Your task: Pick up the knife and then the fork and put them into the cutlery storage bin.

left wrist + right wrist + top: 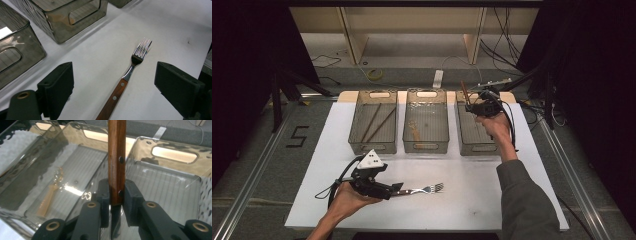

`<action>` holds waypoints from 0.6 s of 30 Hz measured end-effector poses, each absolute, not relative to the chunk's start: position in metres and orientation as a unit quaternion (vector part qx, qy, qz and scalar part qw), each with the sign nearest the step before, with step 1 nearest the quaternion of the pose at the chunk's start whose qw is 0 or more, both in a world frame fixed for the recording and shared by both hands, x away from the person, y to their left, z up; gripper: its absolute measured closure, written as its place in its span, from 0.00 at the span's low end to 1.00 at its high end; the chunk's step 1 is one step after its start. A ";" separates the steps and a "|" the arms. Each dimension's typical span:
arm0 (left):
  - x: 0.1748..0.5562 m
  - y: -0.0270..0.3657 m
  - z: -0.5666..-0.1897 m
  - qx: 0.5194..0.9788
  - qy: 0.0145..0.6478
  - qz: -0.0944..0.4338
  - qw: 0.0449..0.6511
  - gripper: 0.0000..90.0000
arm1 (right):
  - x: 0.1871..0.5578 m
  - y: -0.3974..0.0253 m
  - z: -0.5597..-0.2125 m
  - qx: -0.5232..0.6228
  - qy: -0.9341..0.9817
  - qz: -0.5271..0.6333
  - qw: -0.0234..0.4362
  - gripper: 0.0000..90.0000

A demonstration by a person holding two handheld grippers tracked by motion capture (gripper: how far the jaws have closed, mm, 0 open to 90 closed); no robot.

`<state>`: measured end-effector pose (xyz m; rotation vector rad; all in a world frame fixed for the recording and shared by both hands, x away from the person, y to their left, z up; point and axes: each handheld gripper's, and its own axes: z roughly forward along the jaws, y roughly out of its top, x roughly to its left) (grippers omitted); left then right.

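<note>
On the white table (492, 200), three bins (426, 125) stand at twelve o'clock. The left gripper (113, 87), jaws wide, straddles the fork (130, 72), whose long axis runs straight ahead, tines away. The right gripper (117, 195) pinches a wooden handle (116, 157) upright over the right bin (472, 132).

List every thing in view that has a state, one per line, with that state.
left gripper: open, fingers either side of the fork handle
fork: flat on the table, not gripped
right gripper: shut on wooden handle
wooden handle: upright above the right bin
right bin: nothing seen inside
middle bin: holds one utensil
left bin: holds two sticks
</note>
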<state>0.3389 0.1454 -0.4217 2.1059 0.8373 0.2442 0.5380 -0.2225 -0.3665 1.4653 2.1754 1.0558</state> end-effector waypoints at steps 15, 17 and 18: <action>0.340 0.145 -0.422 0.841 0.333 0.096 0.416 0.17 | 0.552 -0.224 -0.383 0.539 0.749 0.354 0.152 0.86; 0.340 0.146 -0.422 0.840 0.333 0.095 0.417 0.17 | 0.552 -0.224 -0.385 0.544 0.747 0.352 0.151 0.86; 0.340 0.146 -0.422 0.840 0.333 0.095 0.417 0.17 | 0.552 -0.223 -0.387 0.546 0.746 0.350 0.150 0.86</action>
